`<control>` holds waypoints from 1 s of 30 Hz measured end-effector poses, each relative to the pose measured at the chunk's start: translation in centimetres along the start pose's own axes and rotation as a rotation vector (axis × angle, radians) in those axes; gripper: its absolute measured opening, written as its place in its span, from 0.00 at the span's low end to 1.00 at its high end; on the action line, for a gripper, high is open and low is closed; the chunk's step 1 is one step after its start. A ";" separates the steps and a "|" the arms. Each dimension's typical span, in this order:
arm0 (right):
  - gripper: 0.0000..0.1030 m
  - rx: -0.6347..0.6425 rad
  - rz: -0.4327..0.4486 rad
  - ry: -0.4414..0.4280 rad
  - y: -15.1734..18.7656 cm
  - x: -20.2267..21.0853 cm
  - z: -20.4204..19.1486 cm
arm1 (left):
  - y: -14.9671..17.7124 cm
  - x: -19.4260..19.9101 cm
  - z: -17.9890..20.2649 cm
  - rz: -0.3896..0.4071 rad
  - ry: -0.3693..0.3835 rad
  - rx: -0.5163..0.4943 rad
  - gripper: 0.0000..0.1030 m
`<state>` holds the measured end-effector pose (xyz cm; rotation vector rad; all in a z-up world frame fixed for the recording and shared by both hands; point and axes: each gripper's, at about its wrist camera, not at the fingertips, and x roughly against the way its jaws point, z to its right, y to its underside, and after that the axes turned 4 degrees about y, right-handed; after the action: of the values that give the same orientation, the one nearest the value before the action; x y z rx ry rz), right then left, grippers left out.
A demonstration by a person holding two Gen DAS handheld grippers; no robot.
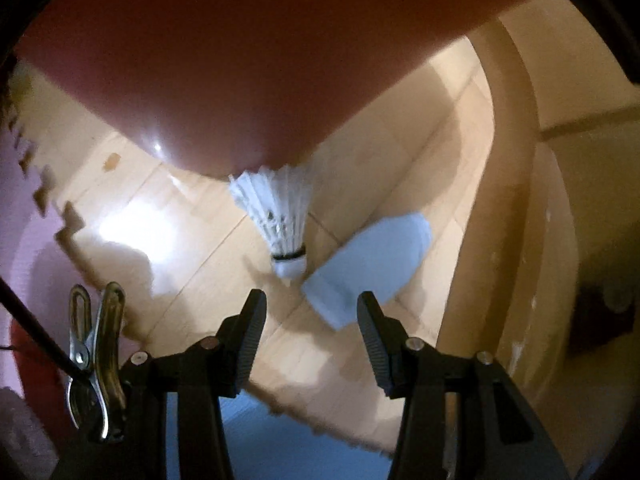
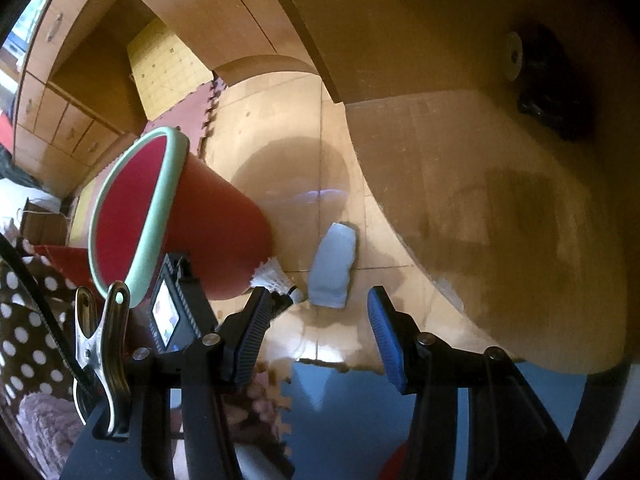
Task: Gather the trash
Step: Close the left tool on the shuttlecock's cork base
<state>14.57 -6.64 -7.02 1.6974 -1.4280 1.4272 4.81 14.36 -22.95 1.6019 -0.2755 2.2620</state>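
Wooden floor (image 1: pixel 208 264) – shuttlecock (image 1: pixel 282 220) (beside bin (image 1: pixel 224 64))

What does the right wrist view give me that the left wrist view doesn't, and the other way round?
Only the right wrist view shows the red bin's pale green rim, the wooden drawers and the left gripper's body. Only the left wrist view shows the open left gripper above the floor. Both show the white feathered shuttlecock against the red plastic bin, beside the pale blue folded tissue on the tan floor tiles.
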 end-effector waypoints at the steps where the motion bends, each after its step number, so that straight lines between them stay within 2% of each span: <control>1: 0.50 0.002 -0.004 0.007 0.0 -0.2 0.1 | -0.2 -0.4 -0.1 0.004 0.003 0.012 0.48; 6: 0.50 -0.011 -0.038 0.023 -0.2 -1.1 1.3 | -0.5 -2.7 -0.2 -0.023 0.009 0.011 0.48; 11: 0.50 -0.017 -0.051 0.055 -0.2 -1.5 2.5 | -1.5 -3.9 -1.2 -0.028 0.021 0.069 0.48; 17: 0.50 0.017 -0.065 0.061 0.2 -1.7 1.8 | -2.3 -5.2 -2.5 -0.052 0.016 0.125 0.46; 20: 0.50 0.052 -0.054 0.074 -0.1 -1.7 1.0 | -2.8 -5.7 -2.7 -0.072 0.012 0.129 0.37; 22: 0.50 0.047 -0.056 0.062 0.0 -1.7 1.0 | -3.0 -5.9 -2.8 -0.079 0.014 0.117 0.27; 26: 0.50 0.028 -0.062 0.049 0.0 -2.0 1.3 | -3.3 -5.7 -3.2 -0.090 0.032 0.089 0.26; 30: 0.50 0.018 -0.071 0.043 -0.1 -2.4 1.1 | -3.5 -5.2 -3.7 -0.104 0.017 0.077 0.26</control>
<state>15.33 -6.65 -9.58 1.7010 -1.3228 1.4326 4.50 17.95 -29.26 1.5956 -0.0992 2.2304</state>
